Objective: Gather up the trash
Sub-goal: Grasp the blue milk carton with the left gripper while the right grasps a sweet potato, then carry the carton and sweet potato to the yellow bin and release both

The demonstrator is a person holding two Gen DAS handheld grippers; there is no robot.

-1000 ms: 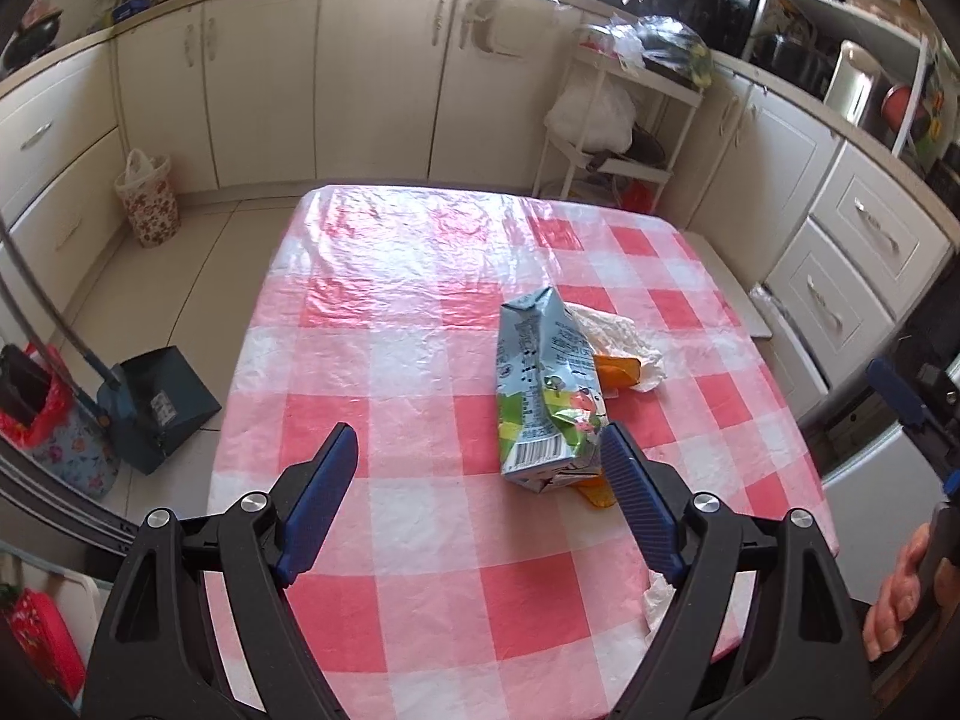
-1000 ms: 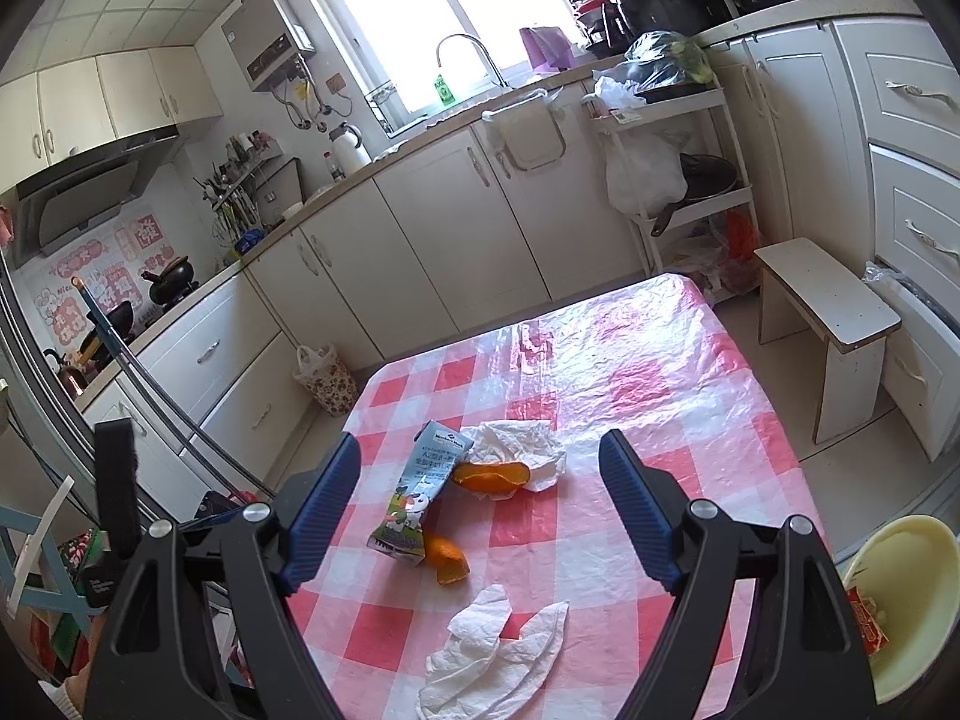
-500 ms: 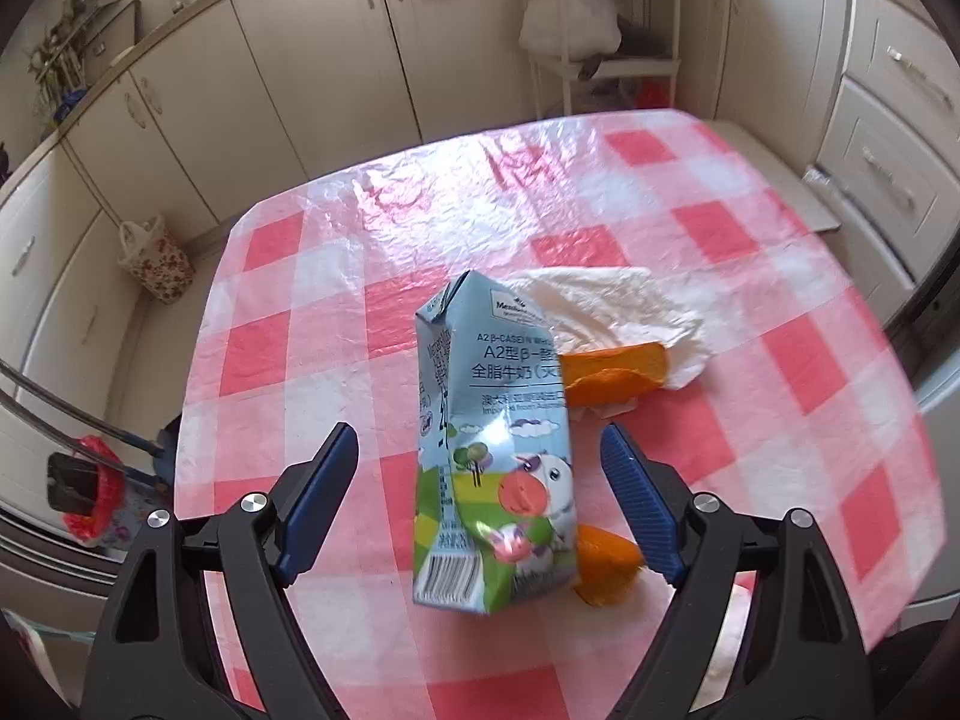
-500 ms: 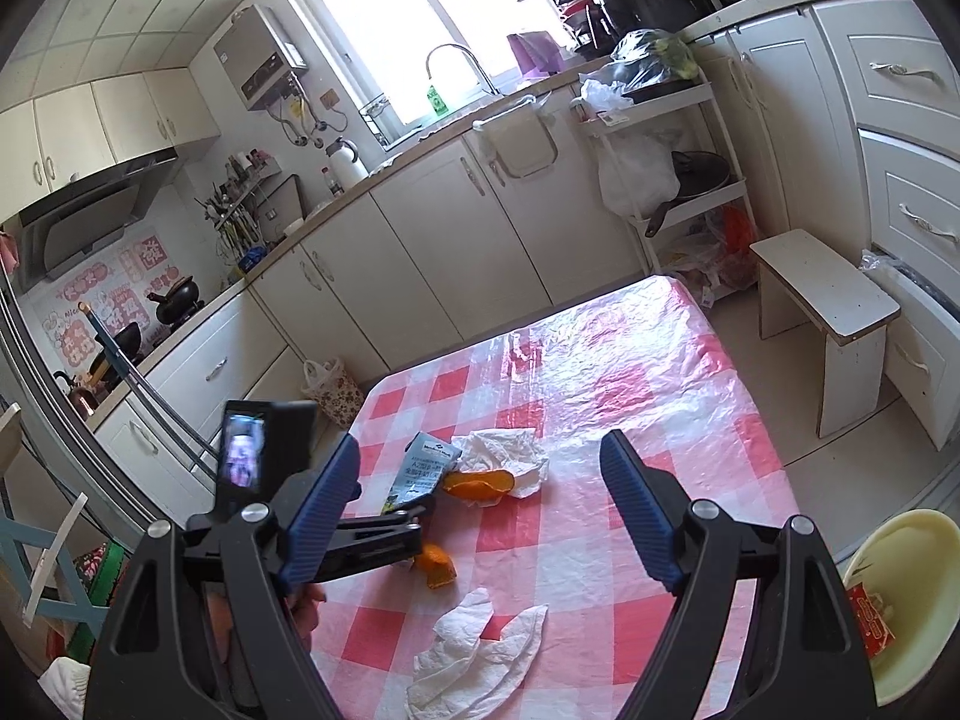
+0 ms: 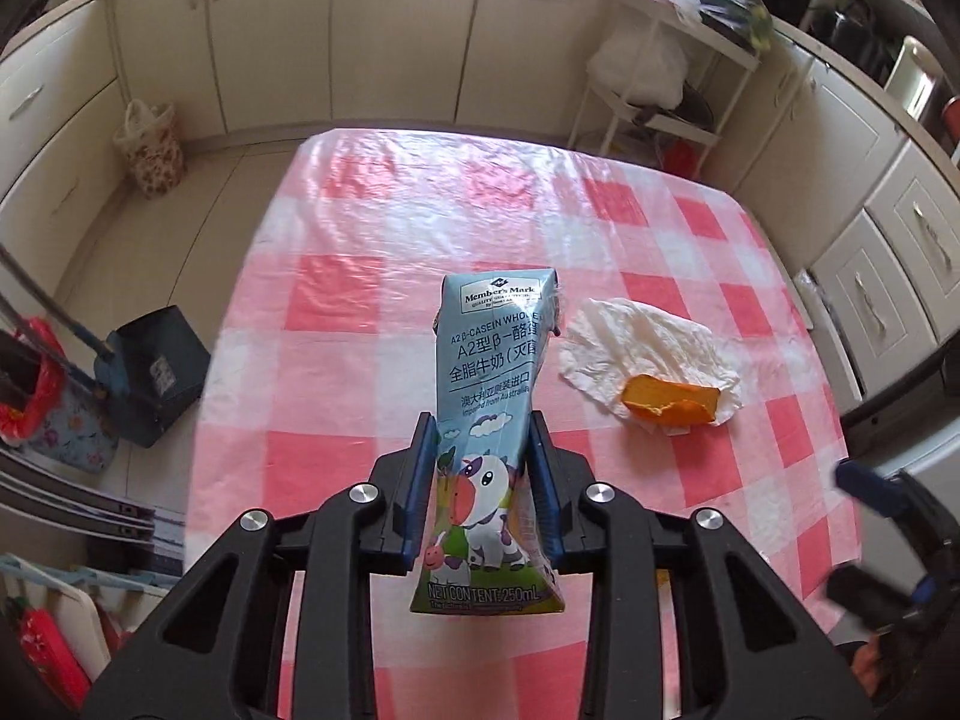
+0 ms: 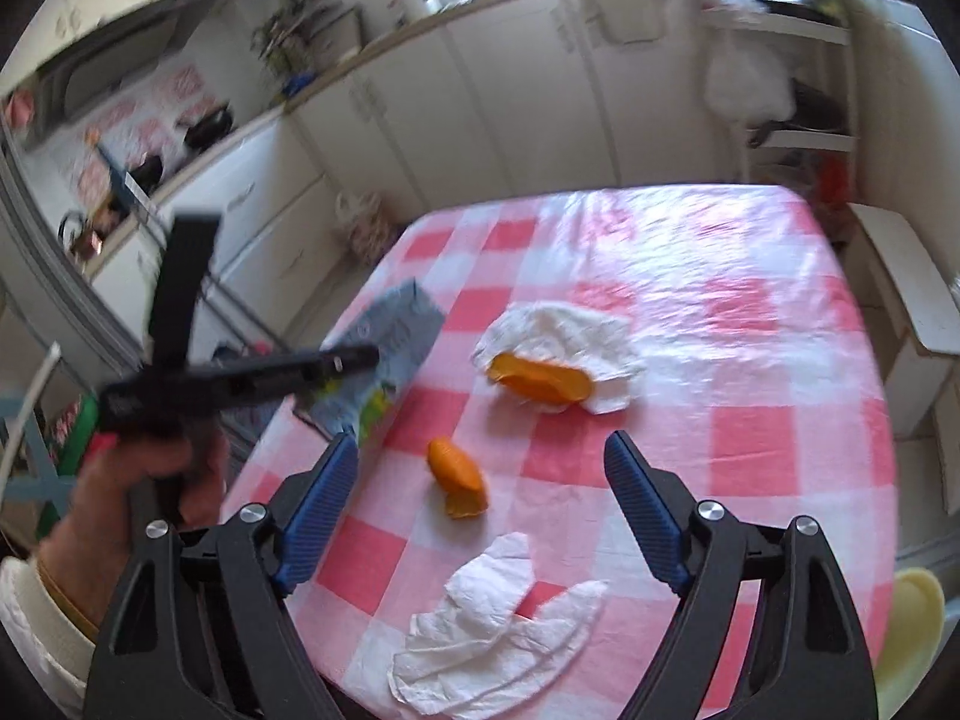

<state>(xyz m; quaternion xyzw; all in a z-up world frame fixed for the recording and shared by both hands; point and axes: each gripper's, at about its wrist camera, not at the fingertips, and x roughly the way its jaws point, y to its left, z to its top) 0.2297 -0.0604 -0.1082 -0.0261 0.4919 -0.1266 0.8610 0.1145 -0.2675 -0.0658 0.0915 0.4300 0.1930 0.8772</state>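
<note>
My left gripper (image 5: 482, 438) is shut on a blue milk carton (image 5: 491, 408) with a cartoon cow and holds it above the pink checked table (image 5: 372, 252). The carton also shows in the right wrist view (image 6: 384, 354), held at the table's left side. A white tissue (image 5: 642, 348) with an orange peel (image 5: 669, 407) on it lies right of the carton. My right gripper (image 6: 480, 468) is open and empty above a second orange peel (image 6: 457, 476) and a crumpled white tissue (image 6: 498, 630) near the front edge.
A blue dustpan (image 5: 153, 372) and a red bag (image 5: 36, 384) stand on the floor left of the table. A yellow bin (image 6: 912, 630) sits at the lower right. A white stool (image 6: 912, 306) stands right of the table. Cabinets (image 5: 390, 30) line the walls.
My left gripper closed on the milk carton and lifted it off the table. My right gripper moved down and closer over the second peel and the near tissue.
</note>
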